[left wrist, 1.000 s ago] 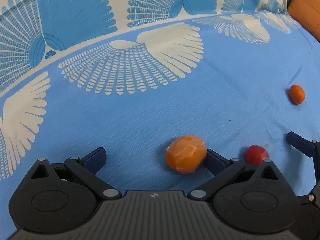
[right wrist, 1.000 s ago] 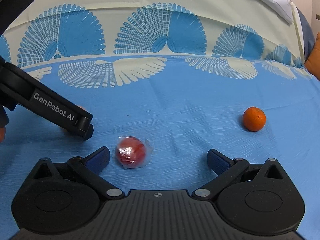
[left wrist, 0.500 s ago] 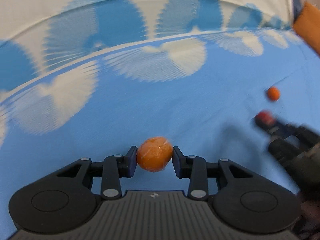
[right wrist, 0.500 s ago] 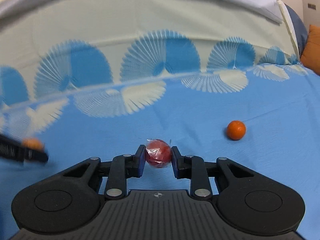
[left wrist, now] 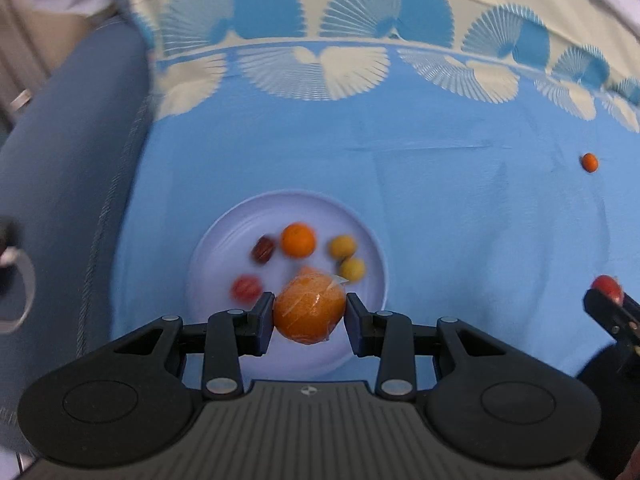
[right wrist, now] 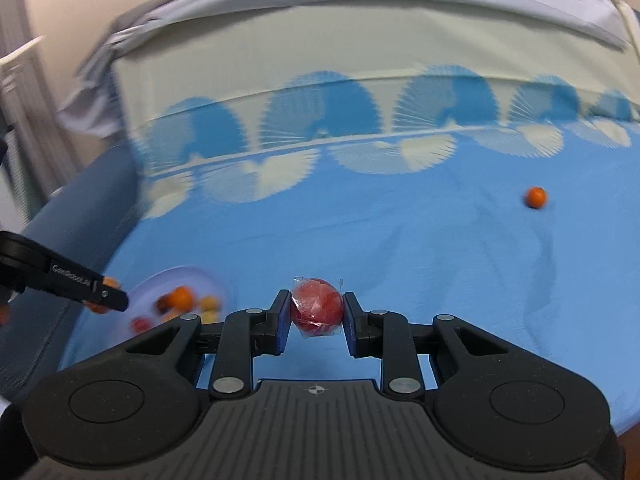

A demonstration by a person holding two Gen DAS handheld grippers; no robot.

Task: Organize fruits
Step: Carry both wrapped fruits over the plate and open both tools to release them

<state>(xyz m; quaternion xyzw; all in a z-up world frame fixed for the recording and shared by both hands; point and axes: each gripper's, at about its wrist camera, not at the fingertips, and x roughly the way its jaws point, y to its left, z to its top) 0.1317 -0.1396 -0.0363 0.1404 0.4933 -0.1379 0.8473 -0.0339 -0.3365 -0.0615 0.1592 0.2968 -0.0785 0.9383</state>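
Note:
My left gripper [left wrist: 309, 312] is shut on a plastic-wrapped orange [left wrist: 309, 307] and hangs over the near rim of a pale lilac plate [left wrist: 372, 248]. On the plate lie several small fruits: an orange one, two yellow, a dark red and a pink-red one. My right gripper [right wrist: 316, 314] is shut on a wrapped red fruit [right wrist: 317, 306], lifted above the blue cloth. The plate [right wrist: 188, 274] shows at lower left in the right wrist view, with the left gripper's finger in front of it. A small loose orange [left wrist: 590, 162] [right wrist: 535, 197] rests on the cloth at far right.
A blue tablecloth [left wrist: 440, 200] with a cream fan-patterned border covers the surface. A dark blue padded edge [left wrist: 72, 152] runs along the left of the cloth. The right gripper with its red fruit [left wrist: 607, 286] shows at the right edge of the left wrist view.
Both grippers went from open to shut, the left on the wrapped orange, the right on the red fruit. Both rose and swung left, bringing the plate into view.

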